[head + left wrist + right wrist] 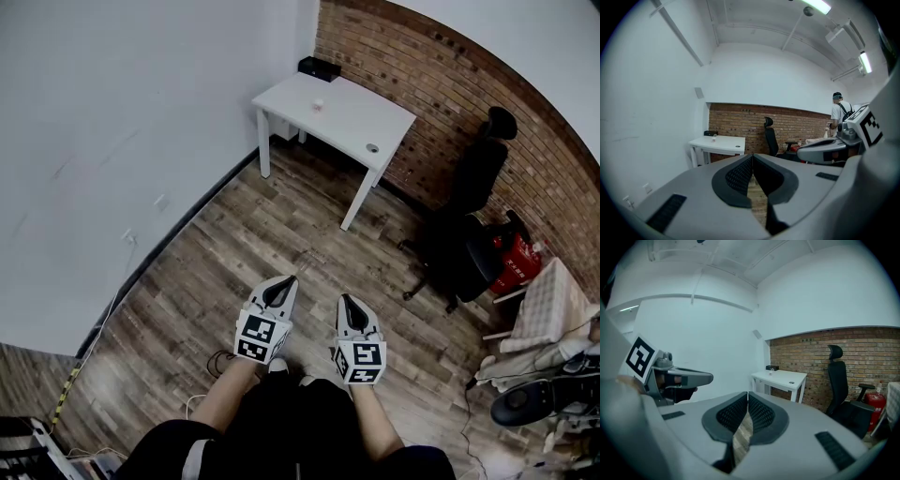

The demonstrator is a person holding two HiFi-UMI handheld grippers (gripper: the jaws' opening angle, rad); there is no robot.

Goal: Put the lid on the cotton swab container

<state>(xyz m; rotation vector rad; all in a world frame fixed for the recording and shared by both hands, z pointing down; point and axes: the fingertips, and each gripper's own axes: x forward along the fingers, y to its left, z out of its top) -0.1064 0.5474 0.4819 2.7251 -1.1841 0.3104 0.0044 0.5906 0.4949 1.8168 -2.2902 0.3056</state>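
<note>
Stands on wood floor (234, 244), well apart from white table (347, 117) in the corner by brick wall (450, 84). Holds left gripper (753, 164) and right gripper (747, 401) side by side, low before the body, both aimed toward the table. Has both pairs of jaws pressed together, gripping nothing. Leaves small white container (319, 104) on the table's far part, near black box (319, 67); too small to tell whether lidded. Has black chair (464, 216) right of the table.

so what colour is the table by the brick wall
The table is white, seen best in the head view.
</note>
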